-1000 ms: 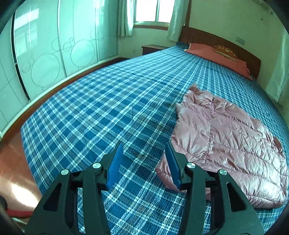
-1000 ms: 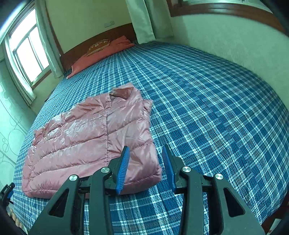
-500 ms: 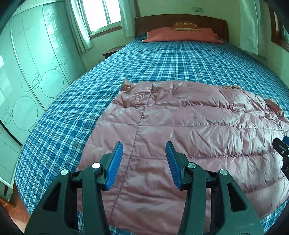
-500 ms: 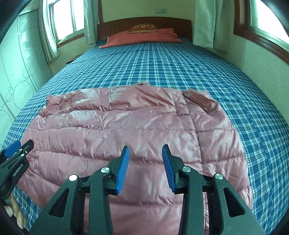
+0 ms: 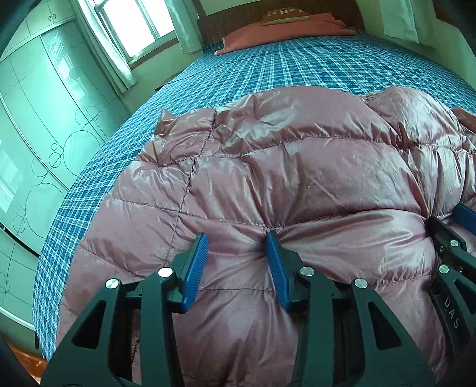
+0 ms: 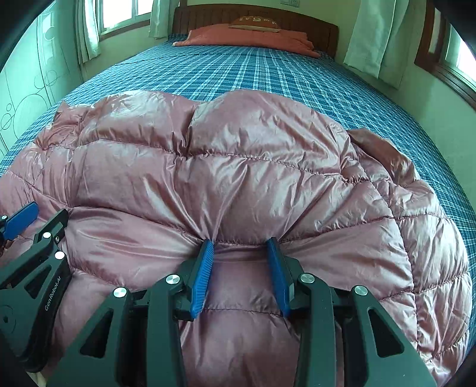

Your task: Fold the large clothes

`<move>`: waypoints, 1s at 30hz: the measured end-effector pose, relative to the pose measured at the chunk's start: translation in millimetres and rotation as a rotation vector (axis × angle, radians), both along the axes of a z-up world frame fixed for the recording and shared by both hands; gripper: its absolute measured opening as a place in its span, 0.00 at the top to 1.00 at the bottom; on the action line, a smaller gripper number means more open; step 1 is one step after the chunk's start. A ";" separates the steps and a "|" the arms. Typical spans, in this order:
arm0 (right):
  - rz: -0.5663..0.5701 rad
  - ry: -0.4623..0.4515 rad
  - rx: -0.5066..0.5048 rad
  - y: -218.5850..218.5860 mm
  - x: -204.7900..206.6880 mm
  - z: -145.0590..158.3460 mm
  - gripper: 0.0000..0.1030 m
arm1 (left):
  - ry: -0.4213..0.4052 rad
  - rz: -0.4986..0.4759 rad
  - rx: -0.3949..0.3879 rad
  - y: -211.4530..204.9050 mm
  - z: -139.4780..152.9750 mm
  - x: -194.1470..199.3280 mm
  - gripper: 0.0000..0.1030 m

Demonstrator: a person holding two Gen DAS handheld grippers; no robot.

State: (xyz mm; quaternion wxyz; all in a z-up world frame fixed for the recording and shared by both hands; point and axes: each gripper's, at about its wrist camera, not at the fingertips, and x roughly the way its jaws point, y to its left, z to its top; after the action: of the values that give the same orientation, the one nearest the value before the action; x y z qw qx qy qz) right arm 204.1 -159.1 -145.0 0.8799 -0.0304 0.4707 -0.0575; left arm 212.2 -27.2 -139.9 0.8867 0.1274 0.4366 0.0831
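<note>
A shiny pink quilted down jacket (image 5: 297,166) (image 6: 238,154) lies spread across the near end of the blue plaid bed (image 5: 267,68) (image 6: 238,71). My left gripper (image 5: 236,238) points down into the jacket's near part. Its jaws are closing, puffy fabric bulges between the blue pads, and the cloth puckers at the right fingertip (image 5: 271,238). My right gripper (image 6: 240,241) digs both tips into a quilting seam further right, its jaws apart with fabric between them. Each gripper shows at the edge of the other's view: the right gripper (image 5: 464,215), the left gripper (image 6: 20,220).
Red pillows (image 5: 282,29) (image 6: 247,35) lie against the wooden headboard (image 6: 297,18) at the far end. A glass-fronted wardrobe (image 5: 44,119) runs along the left of the bed. A wall with curtains (image 6: 369,38) stands on the right. Bare plaid sheet stretches beyond the jacket.
Both grippers swung round over the jacket and came down onto it; their tips now press into the fabric. The left jaws have narrowed. The right jaws keep the same gap.
</note>
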 end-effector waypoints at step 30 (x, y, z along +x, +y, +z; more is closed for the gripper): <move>-0.014 0.006 0.069 4.4 5.2 2.6 0.63 | 0.029 0.037 -0.077 23.2 4.1 21.2 0.59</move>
State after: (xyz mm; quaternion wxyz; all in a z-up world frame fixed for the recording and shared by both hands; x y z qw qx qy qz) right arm 209.3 -154.7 -142.4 0.8785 0.0030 0.4754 -0.0475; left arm 233.4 -4.0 -135.8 0.8829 0.0862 0.4545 0.0809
